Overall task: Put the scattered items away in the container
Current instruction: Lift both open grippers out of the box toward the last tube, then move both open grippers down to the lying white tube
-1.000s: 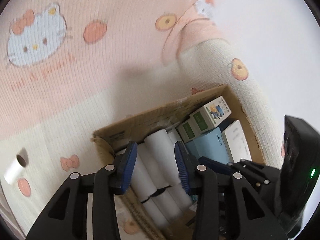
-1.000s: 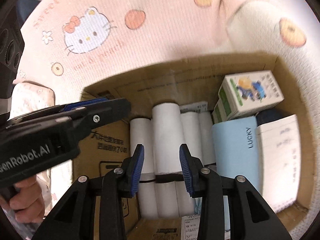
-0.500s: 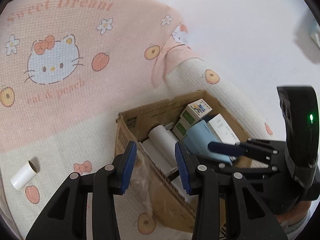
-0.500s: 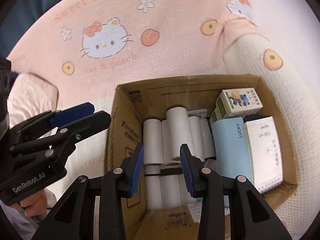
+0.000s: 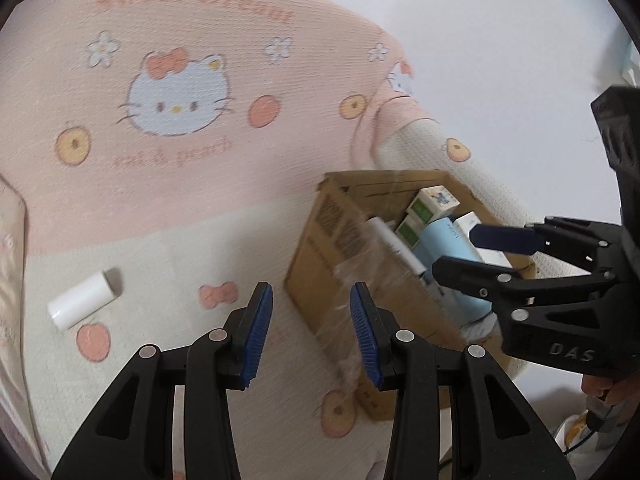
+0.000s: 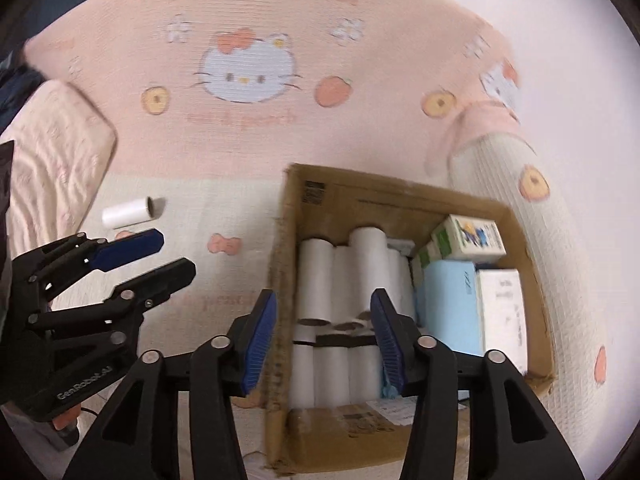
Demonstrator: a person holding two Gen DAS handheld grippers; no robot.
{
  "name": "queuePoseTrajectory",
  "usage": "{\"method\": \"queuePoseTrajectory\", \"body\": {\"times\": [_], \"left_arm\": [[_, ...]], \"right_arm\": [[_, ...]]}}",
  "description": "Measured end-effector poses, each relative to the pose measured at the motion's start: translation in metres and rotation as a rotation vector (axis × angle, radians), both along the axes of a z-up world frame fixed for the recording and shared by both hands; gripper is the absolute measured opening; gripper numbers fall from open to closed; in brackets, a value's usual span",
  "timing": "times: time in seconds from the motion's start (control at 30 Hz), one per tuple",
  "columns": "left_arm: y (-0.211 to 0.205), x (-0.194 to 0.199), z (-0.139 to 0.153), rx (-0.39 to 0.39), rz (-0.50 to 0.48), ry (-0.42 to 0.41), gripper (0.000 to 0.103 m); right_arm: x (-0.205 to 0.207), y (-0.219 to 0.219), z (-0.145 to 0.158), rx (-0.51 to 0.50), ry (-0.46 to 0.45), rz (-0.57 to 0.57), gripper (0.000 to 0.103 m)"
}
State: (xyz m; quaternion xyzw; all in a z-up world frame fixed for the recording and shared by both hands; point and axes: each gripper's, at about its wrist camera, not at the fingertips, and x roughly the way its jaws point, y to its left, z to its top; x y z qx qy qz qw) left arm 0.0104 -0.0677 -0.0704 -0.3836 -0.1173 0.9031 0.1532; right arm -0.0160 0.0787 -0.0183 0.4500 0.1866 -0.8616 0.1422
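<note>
The brown cardboard box (image 6: 404,200) holds white paper rolls (image 6: 352,276) and small cartons (image 6: 472,236). Both tools, left tool (image 5: 311,330) and right tool (image 6: 323,338), are empty, jaws opening.

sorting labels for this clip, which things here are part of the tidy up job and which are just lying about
Part of the job:
- loose white roll on the blanket
- cardboard box, with rolls and small cartons inside
- left gripper, empty
- right gripper, jaws opening, empty

Lying about:
- cat-print blanket
- pillow

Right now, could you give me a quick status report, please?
Left gripper empty, opening. Right gripper empty, opening over the cardboard box. One white roll loose on the mat, nothing blocking it.
</note>
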Motion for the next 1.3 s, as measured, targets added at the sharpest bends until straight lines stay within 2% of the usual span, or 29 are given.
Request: {"method": "queuePoseTrajectory", "body": {"times": [0.27, 0.4, 0.47, 0.53, 0.63, 0.77, 0.87, 0.97, 1.13, 1.3], "left_arm": [[-0.045, 0.014, -0.016, 0.029, 0.102, -0.037, 0.048], [-0.073, 0.021, -0.030, 0.014, 0.193, -0.059, 0.048], [-0.085, 0.023, -0.037, 0.012, 0.222, -0.077, 0.048], [-0.096, 0.026, -0.044, -0.001, 0.249, -0.091, 0.048], [-0.113, 0.034, -0.057, -0.057, 0.304, -0.119, 0.048], [-0.136, 0.039, -0.077, -0.073, 0.369, -0.162, 0.048], [-0.158, 0.037, -0.099, -0.013, 0.419, -0.232, 0.048], [-0.183, 0.033, -0.119, 0.074, 0.478, -0.288, 0.048], [-0.219, 0.023, -0.130, 0.140, 0.574, -0.265, 0.048], [-0.247, 0.004, -0.131, 0.163, 0.629, -0.229, 0.048]], "right_arm": [[0.008, -0.040, 0.005, -0.020, 0.022, 0.104, 0.050], [0.019, -0.060, 0.007, -0.033, 0.088, 0.201, 0.051], [0.029, -0.070, 0.005, -0.061, 0.136, 0.268, 0.057], [0.037, -0.083, -0.002, -0.086, 0.158, 0.318, 0.059], [0.038, -0.101, -0.017, -0.146, 0.123, 0.357, 0.059], [0.026, -0.125, -0.045, -0.229, 0.048, 0.376, 0.060], [0.012, -0.141, -0.072, -0.261, -0.016, 0.368, 0.060], [-0.005, -0.159, -0.100, -0.242, -0.087, 0.368, 0.060], [-0.026, -0.183, -0.131, -0.190, -0.130, 0.366, 0.060], [-0.047, -0.208, -0.130, -0.284, -0.194, 0.348, 0.060]]}}
